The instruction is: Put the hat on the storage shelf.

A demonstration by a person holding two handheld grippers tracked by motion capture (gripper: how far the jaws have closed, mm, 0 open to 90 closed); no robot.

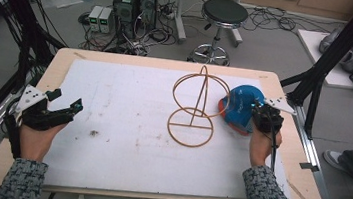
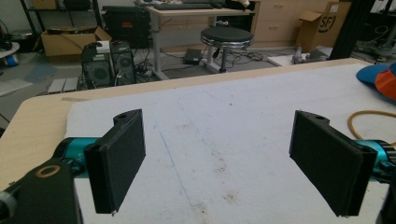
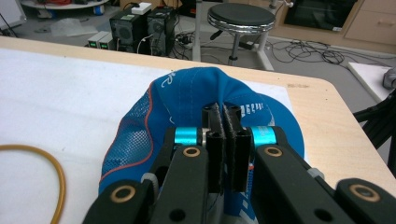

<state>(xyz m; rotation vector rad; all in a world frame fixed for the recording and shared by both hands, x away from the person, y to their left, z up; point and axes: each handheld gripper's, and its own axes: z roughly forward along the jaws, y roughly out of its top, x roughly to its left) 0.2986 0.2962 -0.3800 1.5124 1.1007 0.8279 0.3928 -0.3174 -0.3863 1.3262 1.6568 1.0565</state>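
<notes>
- the blue cap (image 1: 240,108) is lying at the desk's (image 1: 118,60) right side, just beside the wire stand (image 1: 196,107), with its crown bunching between the right gripper's (image 3: 226,135) closed jaws.
- the left gripper (image 2: 217,158) is hovering well apart at the left, its jaws spreading wide around nothing.
- the stand is sitting to the cap's left, nearer the right hand.

Wide-spread tongs (image 2: 219,163) above white mat (image 2: 224,126)

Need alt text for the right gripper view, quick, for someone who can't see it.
The right gripper has its black jaws shut on the fabric of a blue cap lying on the white mat. A yellow wire hoop curves in at the left.
</notes>
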